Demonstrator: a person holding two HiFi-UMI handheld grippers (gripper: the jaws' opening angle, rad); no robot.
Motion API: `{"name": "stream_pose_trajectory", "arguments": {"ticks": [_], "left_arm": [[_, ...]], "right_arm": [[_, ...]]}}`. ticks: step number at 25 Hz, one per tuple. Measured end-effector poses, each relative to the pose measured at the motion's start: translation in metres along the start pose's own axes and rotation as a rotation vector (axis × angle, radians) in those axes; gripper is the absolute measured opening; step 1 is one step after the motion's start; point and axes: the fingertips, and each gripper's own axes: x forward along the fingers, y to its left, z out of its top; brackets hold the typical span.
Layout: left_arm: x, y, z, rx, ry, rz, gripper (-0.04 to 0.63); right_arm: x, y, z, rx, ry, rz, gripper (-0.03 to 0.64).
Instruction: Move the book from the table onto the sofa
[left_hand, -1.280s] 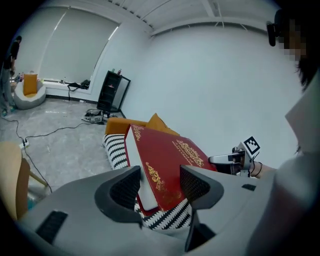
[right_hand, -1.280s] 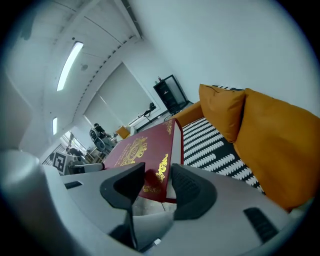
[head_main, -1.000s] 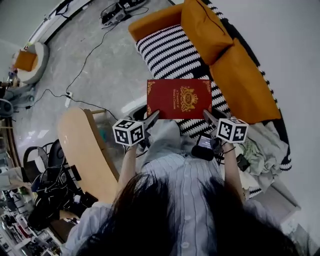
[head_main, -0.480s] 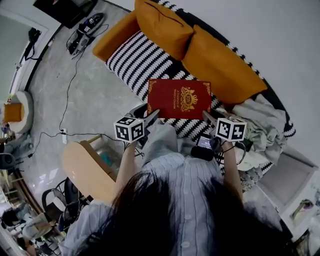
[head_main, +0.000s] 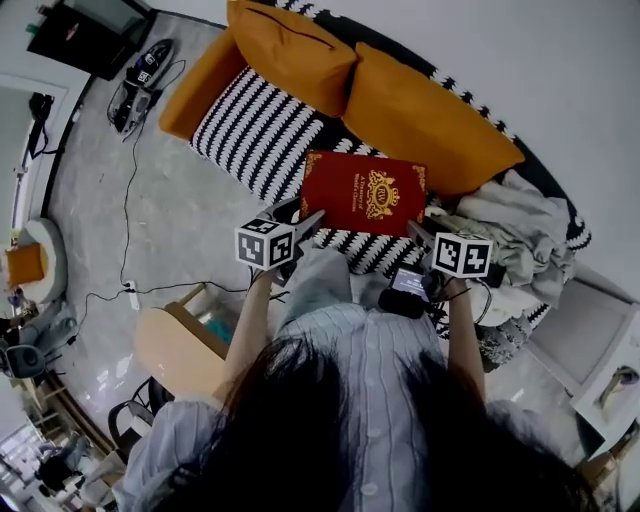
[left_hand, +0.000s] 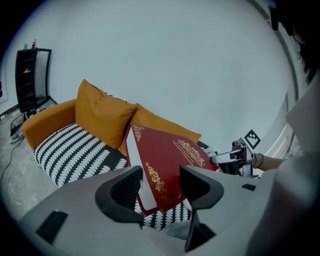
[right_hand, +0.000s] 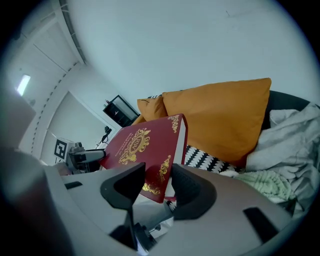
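A red book (head_main: 363, 193) with gold ornament hangs flat over the sofa's black-and-white striped seat (head_main: 250, 130), in front of two orange cushions (head_main: 425, 120). My left gripper (head_main: 312, 222) is shut on the book's near left corner, and my right gripper (head_main: 418, 230) is shut on its near right corner. In the left gripper view the book (left_hand: 167, 162) runs tilted from between the jaws of the left gripper (left_hand: 161, 187). In the right gripper view the book's (right_hand: 142, 150) corner sits between the jaws of the right gripper (right_hand: 159, 185), with a cushion (right_hand: 225, 117) behind it.
A crumpled grey-green blanket (head_main: 520, 235) lies on the sofa's right end. A pale wooden table (head_main: 175, 350) stands at the lower left behind me. Cables (head_main: 130, 200) trail over the grey floor. A white side table (head_main: 590, 330) is at the right.
Both grippers have carried the book away from the wooden table and over the sofa. The sofa seat and cushions now lie directly beneath and behind the book.
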Motion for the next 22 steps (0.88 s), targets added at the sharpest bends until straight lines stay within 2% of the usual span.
{"name": "stream_pose_trajectory", "arguments": {"ticks": [5,10,22], "left_arm": [[0.027,0.012,0.007,0.030,0.061,-0.019,0.252],[0.056,0.036,0.005,0.045,0.138,-0.036,0.252],[0.134,0.091,-0.035,0.025,0.300,-0.080,0.252]], "right_arm": [[0.014,-0.013,0.009,-0.019,0.004,-0.034,0.176],[0.040,-0.030,0.006,0.003,0.051,-0.074,0.176],[0.110,-0.081,-0.021,0.098,0.148,-0.124,0.176]]}}
